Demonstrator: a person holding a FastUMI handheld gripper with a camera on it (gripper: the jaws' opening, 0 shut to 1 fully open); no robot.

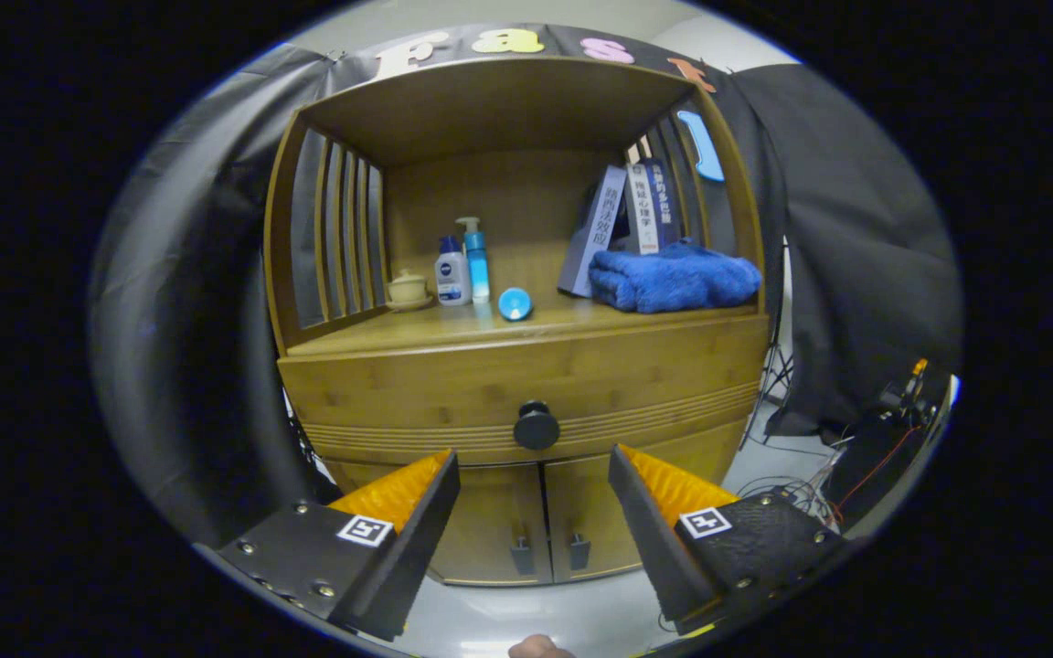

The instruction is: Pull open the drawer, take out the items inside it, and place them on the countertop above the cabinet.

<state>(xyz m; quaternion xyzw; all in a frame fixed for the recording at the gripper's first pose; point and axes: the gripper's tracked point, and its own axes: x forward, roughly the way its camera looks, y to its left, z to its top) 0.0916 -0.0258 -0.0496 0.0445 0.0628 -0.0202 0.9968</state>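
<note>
Spread claw [534, 475] before drawer knob [537, 425]

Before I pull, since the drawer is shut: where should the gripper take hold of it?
Grip the round dark knob at the middle of the wooden drawer front, coming straight on. It juts out, and the open gripper is already lined up with it, fingers apart just short of it.
</note>
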